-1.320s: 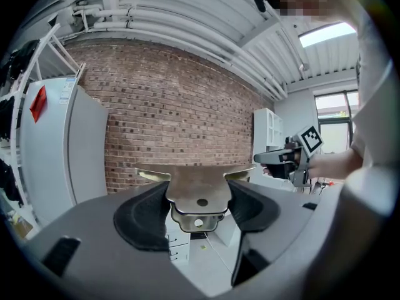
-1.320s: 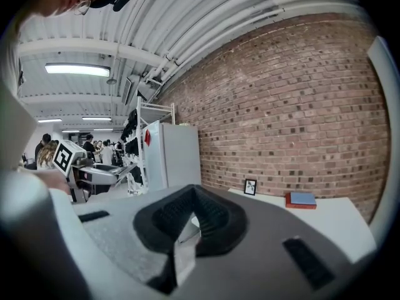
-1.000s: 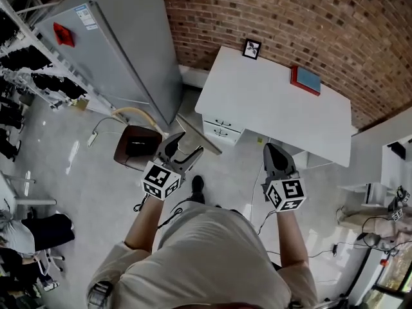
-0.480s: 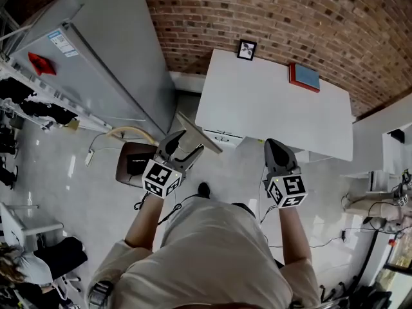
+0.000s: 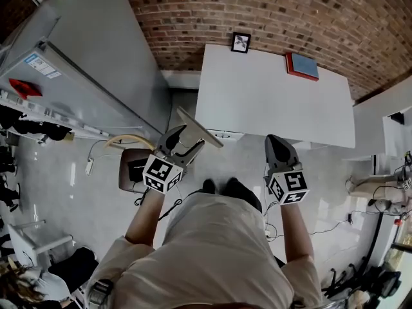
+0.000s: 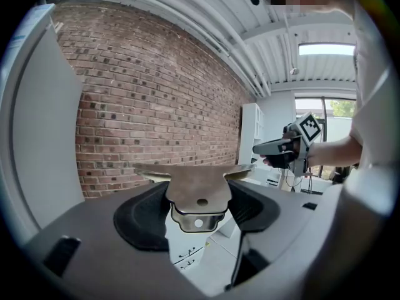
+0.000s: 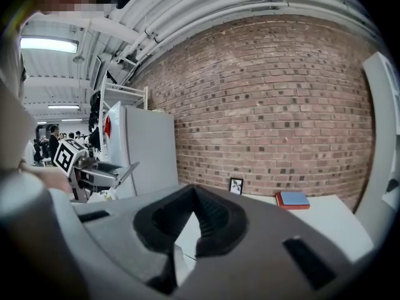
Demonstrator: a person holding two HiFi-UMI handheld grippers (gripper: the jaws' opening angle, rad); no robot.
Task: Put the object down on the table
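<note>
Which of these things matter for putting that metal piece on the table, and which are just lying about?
Part of the job: metal plate; left gripper, shut on it; white table.

Just lying about: small picture frame and red-and-blue book, both on the table; grey refrigerator; brown stool.

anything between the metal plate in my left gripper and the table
Nothing visible does. The metal plate in the left gripper hangs over the floor short of the table; only a picture frame and a red book sit there, at the far edge.
</note>
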